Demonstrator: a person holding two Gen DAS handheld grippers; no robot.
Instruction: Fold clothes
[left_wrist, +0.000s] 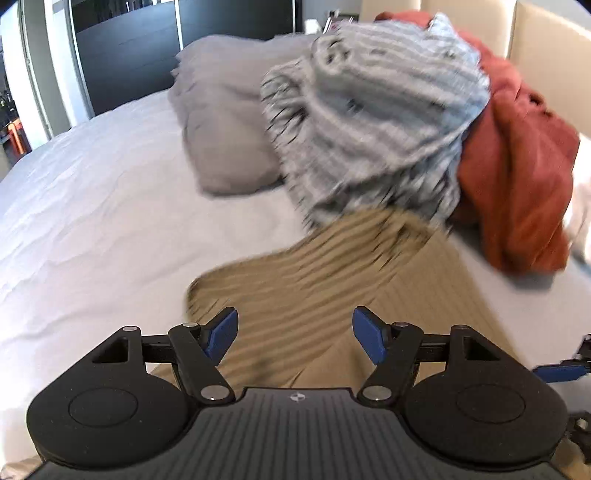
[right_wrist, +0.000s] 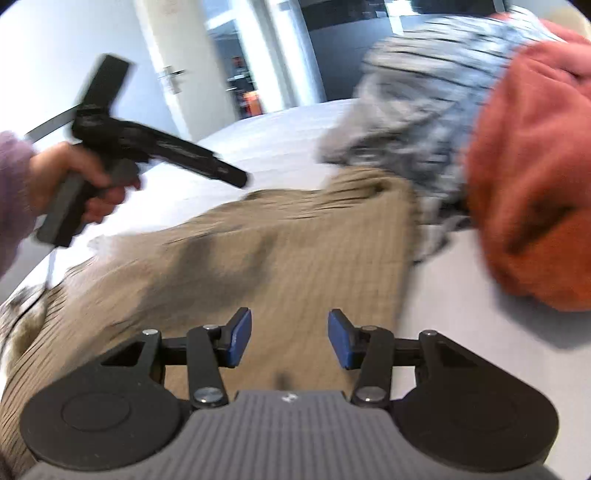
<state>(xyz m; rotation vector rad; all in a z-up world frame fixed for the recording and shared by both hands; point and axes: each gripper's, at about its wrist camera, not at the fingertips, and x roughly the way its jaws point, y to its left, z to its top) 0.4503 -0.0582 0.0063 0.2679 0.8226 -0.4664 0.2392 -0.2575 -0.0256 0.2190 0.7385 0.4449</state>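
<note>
Two grippers above white bed (left_wrist: 92, 206), both over tan ribbed garment (left_wrist: 317, 295) spread flat on sheet. Left gripper (left_wrist: 295, 338): jaws spread wide, nothing between pads. In right wrist view, person's hand (right_wrist: 79, 181) in purple sleeve holds that gripper's handle at left. Right gripper (right_wrist: 290, 338): jaws parted, no cloth pinched. Grey pillow (left_wrist: 221, 125) beyond. Grey striped garment (left_wrist: 376, 122) heaped against far edge of tan one; rust-red garment (left_wrist: 517, 173) piled at right.

Ribbed garment (left_wrist: 332, 280) flat on bed (left_wrist: 92, 206); clothes pile (left_wrist: 388, 122) behind it, pillow (left_wrist: 225, 147) left.
</note>
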